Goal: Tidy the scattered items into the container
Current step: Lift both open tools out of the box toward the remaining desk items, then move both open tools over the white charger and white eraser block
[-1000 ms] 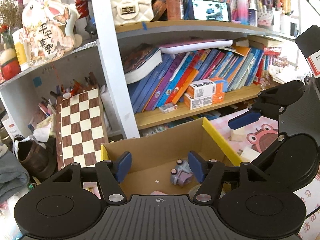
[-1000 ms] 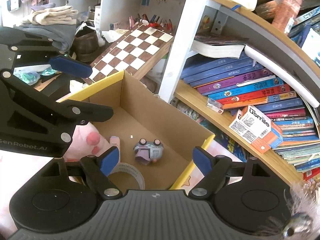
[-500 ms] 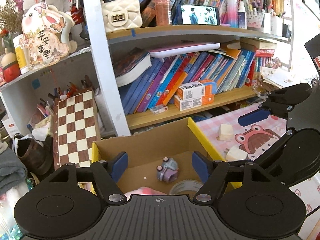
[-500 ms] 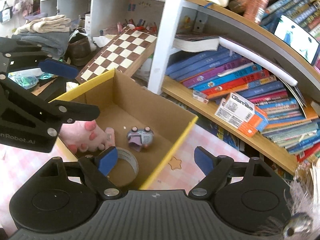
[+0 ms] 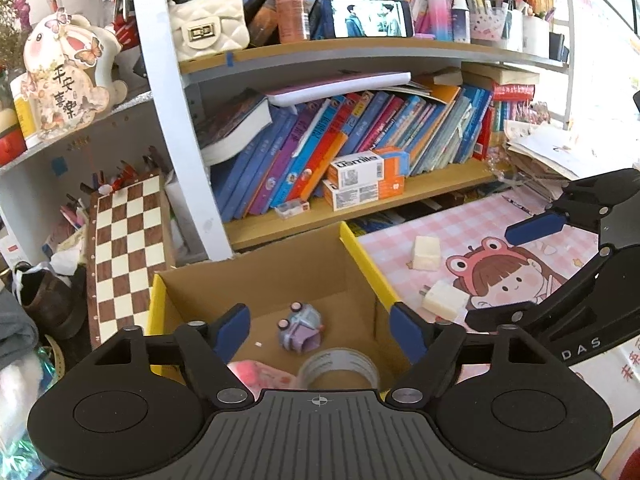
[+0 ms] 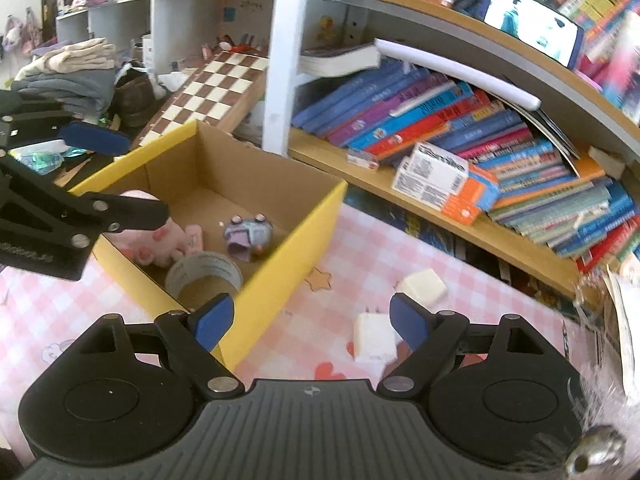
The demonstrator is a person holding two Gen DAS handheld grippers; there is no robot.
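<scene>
An open cardboard box with yellow rims point(image 5: 362, 256) point(image 6: 280, 248) holds a purple toy car point(image 5: 300, 328) point(image 6: 248, 234), a roll of tape point(image 5: 338, 368) point(image 6: 204, 276) and a pink plush point(image 5: 260, 374) point(image 6: 152, 240). My left gripper point(image 5: 320, 328) point(image 6: 116, 176) hangs open and empty over the box's near side. On the pink mat to the right lie a white cube point(image 5: 426, 252) point(image 6: 422, 286) and a white plug block point(image 5: 444, 300) point(image 6: 374, 338). My right gripper point(image 6: 310, 318) point(image 5: 516, 272) is open and empty, above the mat by the box's right wall, close to the plug block.
A bookshelf point(image 5: 360, 208) full of leaning books runs right behind the box and mat. A chessboard point(image 5: 124, 256) leans at the left of the box, with a shoe point(image 5: 44, 300) and folded clothes point(image 6: 68, 76) beyond. Loose papers point(image 5: 560, 152) pile at the far right.
Both grippers have drawn back from the box and risen. The right gripper has swung to the right, so the mat and the two white items now lie before it. Both stay open.
</scene>
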